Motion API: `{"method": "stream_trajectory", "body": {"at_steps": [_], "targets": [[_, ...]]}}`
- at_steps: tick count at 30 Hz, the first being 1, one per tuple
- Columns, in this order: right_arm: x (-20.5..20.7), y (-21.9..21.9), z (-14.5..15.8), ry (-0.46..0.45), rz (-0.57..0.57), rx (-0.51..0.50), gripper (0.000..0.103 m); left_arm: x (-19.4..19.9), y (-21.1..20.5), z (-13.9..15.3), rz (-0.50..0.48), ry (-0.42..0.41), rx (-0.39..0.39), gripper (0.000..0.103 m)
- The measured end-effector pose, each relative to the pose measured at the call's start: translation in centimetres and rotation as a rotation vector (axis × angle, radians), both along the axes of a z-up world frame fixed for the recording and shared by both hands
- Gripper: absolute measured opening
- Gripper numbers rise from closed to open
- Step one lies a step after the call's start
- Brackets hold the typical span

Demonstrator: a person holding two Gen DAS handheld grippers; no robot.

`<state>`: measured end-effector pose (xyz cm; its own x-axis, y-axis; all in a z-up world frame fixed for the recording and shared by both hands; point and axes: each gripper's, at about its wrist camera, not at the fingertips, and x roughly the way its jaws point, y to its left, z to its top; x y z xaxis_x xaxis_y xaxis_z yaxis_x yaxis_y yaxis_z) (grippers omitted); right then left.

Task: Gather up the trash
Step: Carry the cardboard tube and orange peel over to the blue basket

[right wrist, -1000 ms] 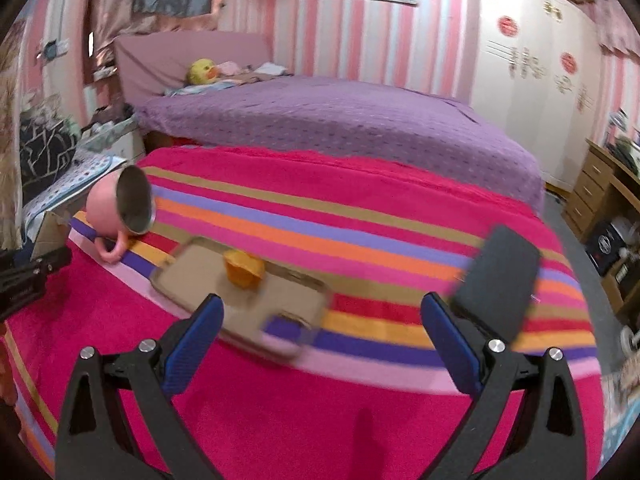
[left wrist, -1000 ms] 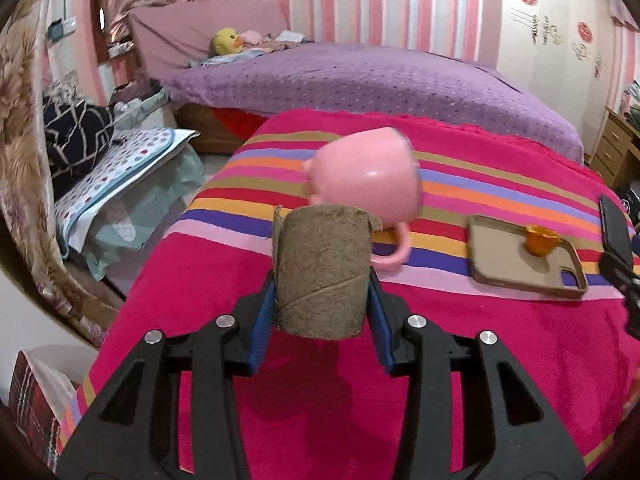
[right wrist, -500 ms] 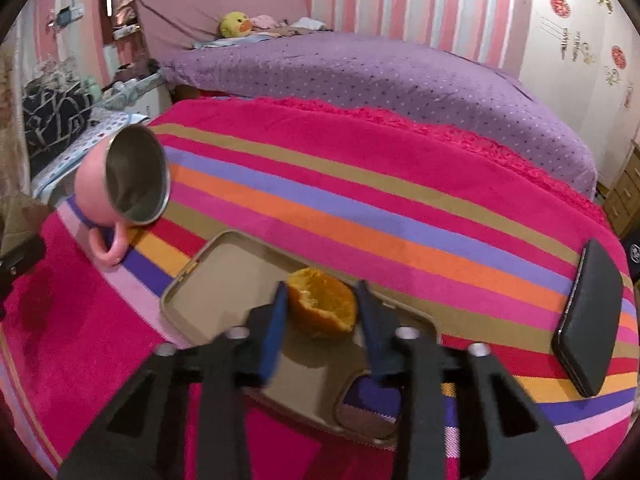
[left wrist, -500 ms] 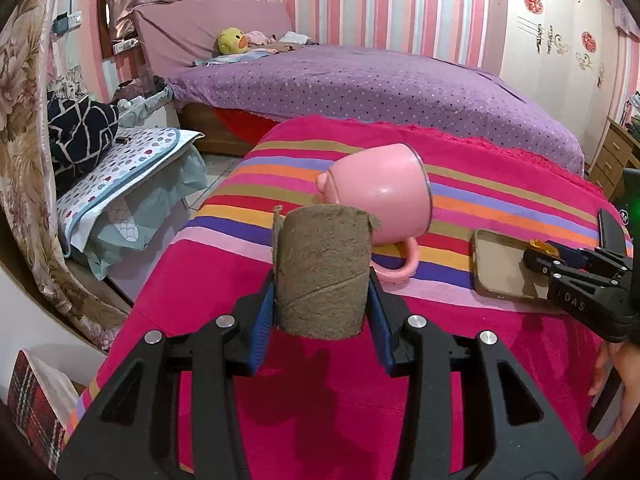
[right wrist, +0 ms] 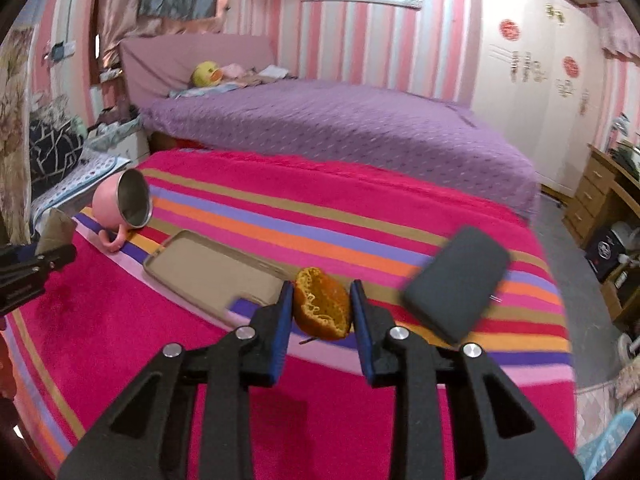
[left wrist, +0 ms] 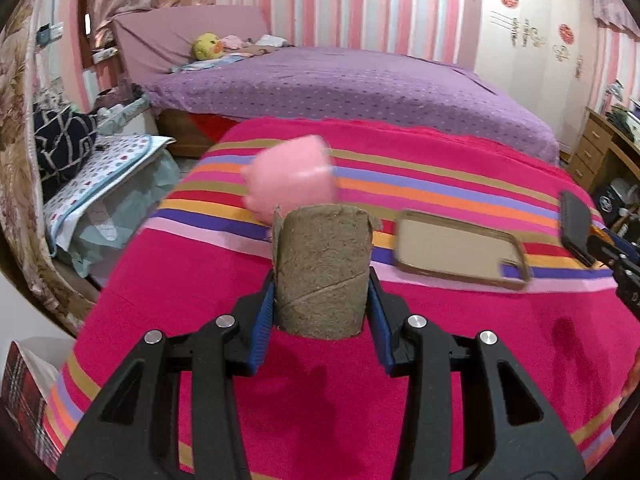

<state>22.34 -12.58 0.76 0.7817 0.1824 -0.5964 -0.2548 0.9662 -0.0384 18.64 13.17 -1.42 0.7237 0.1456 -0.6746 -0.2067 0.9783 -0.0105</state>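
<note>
Home bedroom: purple-covered bed (right wrist: 340, 128), striped blanket (right wrist: 320, 216), wooden dresser (right wrist: 600, 192).

No legible text or labels anywhere.

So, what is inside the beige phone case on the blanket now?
Nothing that I can see: the phone case lies open side up, showing only its bare beige inside. The right gripper with the orange peel covers its near corner.

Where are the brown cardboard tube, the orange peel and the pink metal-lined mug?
Brown cardboard tube (left wrist: 321, 272), left wrist view, front wall.
Orange peel (right wrist: 322, 305), right wrist view, inner pith.
Pink metal-lined mug (right wrist: 134, 198), right wrist view, steel interior.
</note>
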Motion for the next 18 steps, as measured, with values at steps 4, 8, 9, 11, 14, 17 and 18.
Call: {"method": "stream_trajectory", "body": {"at_steps": [4, 8, 9, 11, 14, 17, 18], "targets": [[-2.9, -3.9, 0.4, -0.01, -0.051, -0.043, 0.029, -1.0, -3.6, 0.5, -0.06, -0.023, -0.006, 0.041], [-5.8, -8.3, 0.0, -0.013, -0.105, -0.066, 0.029, -1.9, -6.5, 0.7, -0.097, -0.037, -0.023, 0.041], [-6.3, -9.0, 0.0, -0.014, -0.112, -0.067, 0.029, -1.9, -7.3, 0.6, -0.102, -0.036, -0.022, 0.042], [-7.6, -10.7, -0.2, -0.021, -0.137, -0.065, 0.029, -2.0, -8.6, 0.4, -0.111, -0.028, -0.016, 0.042], [-8.9, -12.6, -0.4, -0.028, -0.162, -0.058, 0.029, -2.2, -10.2, 0.1, -0.126, -0.017, -0.014, 0.042], [-9.8, -13.9, -0.7, -0.042, -0.178, -0.06, 0.029, -2.5, -12.0, -0.1, -0.143, -0.016, -0.009, 0.042], [-10.0, -14.3, -0.8, -0.046, -0.182, -0.057, 0.029, -2.5, -12.3, -0.1, -0.146, -0.018, -0.005, 0.042]]}}
